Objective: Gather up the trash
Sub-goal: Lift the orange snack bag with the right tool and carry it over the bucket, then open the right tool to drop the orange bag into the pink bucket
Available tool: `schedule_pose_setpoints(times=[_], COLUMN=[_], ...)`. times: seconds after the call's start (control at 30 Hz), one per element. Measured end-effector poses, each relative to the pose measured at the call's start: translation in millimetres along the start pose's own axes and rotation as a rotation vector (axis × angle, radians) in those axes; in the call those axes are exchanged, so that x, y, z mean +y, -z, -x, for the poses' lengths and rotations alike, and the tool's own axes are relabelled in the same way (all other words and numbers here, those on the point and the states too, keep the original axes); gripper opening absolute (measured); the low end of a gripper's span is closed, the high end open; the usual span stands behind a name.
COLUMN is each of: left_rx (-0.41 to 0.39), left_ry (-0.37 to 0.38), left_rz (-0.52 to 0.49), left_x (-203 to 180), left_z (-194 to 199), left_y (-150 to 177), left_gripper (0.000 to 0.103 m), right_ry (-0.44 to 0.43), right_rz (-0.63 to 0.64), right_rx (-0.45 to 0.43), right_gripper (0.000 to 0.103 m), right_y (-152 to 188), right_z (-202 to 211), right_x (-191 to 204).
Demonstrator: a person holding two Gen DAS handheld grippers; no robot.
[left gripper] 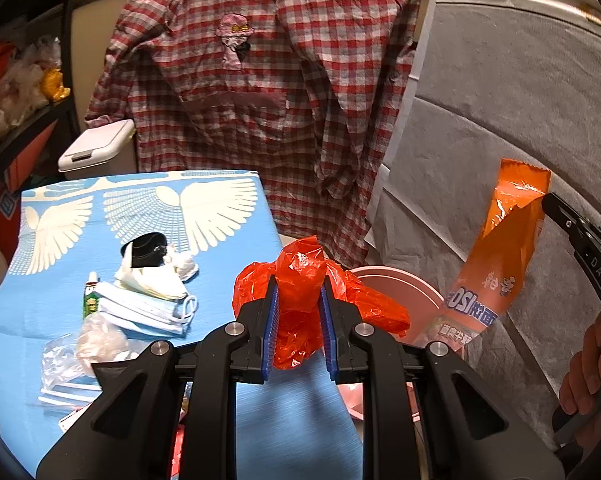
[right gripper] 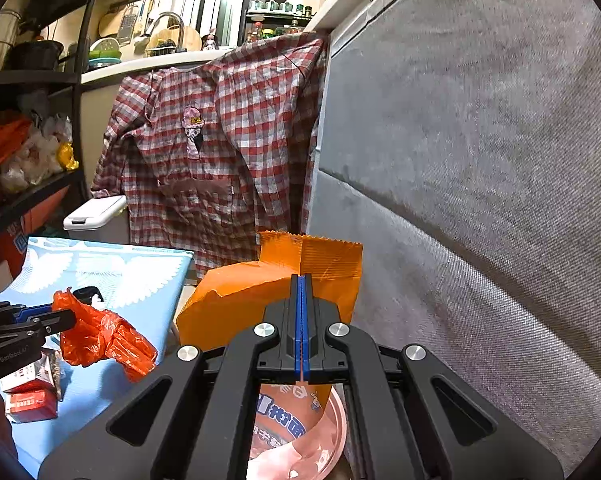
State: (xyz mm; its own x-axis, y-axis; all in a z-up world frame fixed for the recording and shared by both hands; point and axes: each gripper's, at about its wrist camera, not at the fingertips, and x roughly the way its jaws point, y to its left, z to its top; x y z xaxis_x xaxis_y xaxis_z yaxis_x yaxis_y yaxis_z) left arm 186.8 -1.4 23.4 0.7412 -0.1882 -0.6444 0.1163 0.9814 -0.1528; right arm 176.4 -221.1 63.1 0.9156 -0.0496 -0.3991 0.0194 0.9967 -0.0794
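My left gripper (left gripper: 300, 284) is shut on a crumpled red plastic bag (left gripper: 300, 320), which it holds over the right edge of the blue table (left gripper: 228, 248), beside a pink bin (left gripper: 396, 284). My right gripper (right gripper: 301, 278) is shut on the top of a long orange snack wrapper (right gripper: 236, 300). The wrapper's lower end hangs into the pink bin (right gripper: 332, 428). In the left wrist view the wrapper (left gripper: 496, 264) hangs from the right gripper (left gripper: 546, 198) at the right. On the table lie face masks (left gripper: 148, 304), a small green tube (left gripper: 90, 300), a black item (left gripper: 148, 250) and clear plastic (left gripper: 92, 344).
A checked shirt (left gripper: 260, 80) hangs from the counter behind the table. A white lidded bin (left gripper: 96, 148) stands at the back left, by a cluttered shelf (left gripper: 16, 92). A grey fabric panel (left gripper: 520, 100) closes off the right. Red cartons (right gripper: 32, 400) lie at the table's near left.
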Motion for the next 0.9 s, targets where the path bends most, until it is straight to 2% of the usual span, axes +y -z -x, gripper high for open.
schedule_pose_setpoints(times=[0.3,0.5,0.73,0.83,0.9], left_rx=[0.022,0.063,0.101,0.115,0.116], left_ry=[0.044,0.076,0.079,0.093,0.099], left_rz=[-0.026,-0.035,-0.081,-0.084,-0.088], left_x=[-18.1,-26.9,-43.2,-47.5,-49.5], left_z=[-13.5,-32.3,-49.8,-53.0,-53.0], left_y=[2.7,8.4,15.6,17.6,17.4], left_gripper=[0.019,0.019,0.019,0.021,0.027], right_ry=[0.013,0.009,0.001,-0.019,-0.027], right_rz=[-0.01,-0.017,-0.018,-0.033,-0.038], right_rx=[0.021,0.042,0.079,0.126,0.146], right_gripper=[0.0,0.0,0.001,0.004,0.006], right_y=[6.1,9.4,15.3,18.1,20.5], right_z=[-15.2,-22.3,-31.3,-39.8,-42.8], right_x=[-5.9,-8.6,-6.1,-7.4,-7.8])
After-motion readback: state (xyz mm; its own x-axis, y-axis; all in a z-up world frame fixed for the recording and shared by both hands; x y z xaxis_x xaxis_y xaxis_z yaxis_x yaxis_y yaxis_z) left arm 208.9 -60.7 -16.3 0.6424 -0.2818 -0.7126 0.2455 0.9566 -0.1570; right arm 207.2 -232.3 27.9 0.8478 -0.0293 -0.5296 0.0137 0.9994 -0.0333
